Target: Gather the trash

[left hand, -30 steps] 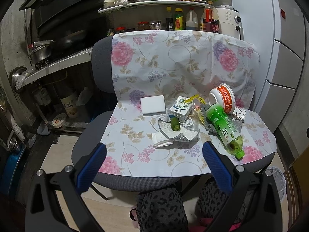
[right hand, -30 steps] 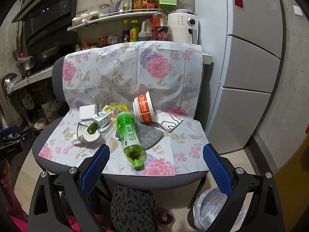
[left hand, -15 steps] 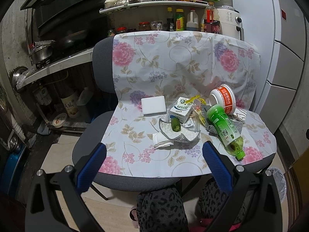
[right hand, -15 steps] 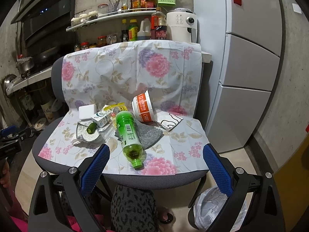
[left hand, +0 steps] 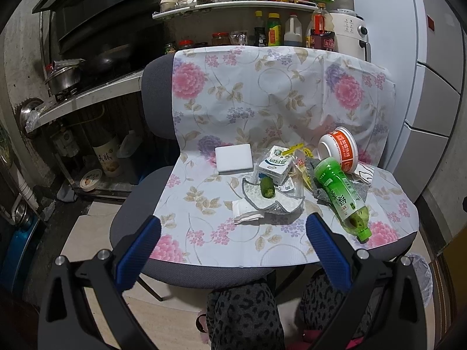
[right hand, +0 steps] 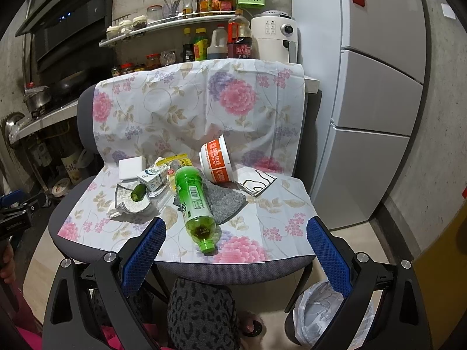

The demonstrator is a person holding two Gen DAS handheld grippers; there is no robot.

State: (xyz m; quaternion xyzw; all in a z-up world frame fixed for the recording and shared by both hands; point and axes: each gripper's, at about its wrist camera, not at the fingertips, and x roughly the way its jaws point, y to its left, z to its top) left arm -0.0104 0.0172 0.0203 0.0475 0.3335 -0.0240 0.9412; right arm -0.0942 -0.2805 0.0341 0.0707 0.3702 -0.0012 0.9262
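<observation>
Green bottle (right hand: 195, 201) lies beyond right gripper's (right hand: 236, 237) spread fingers.

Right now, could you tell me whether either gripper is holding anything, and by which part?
Nothing is held: the left gripper and right gripper are both open and empty.

The white-lined trash bin (right hand: 318, 315) on the floor is half hidden behind the right claw's blue-padded finger (right hand: 328, 259). The grey felt cloth (right hand: 224, 204) lies partly under the green plastic bottle (right hand: 194, 201). Labels on the shelf's condiment bottles (left hand: 274, 33) are too small to read.
</observation>
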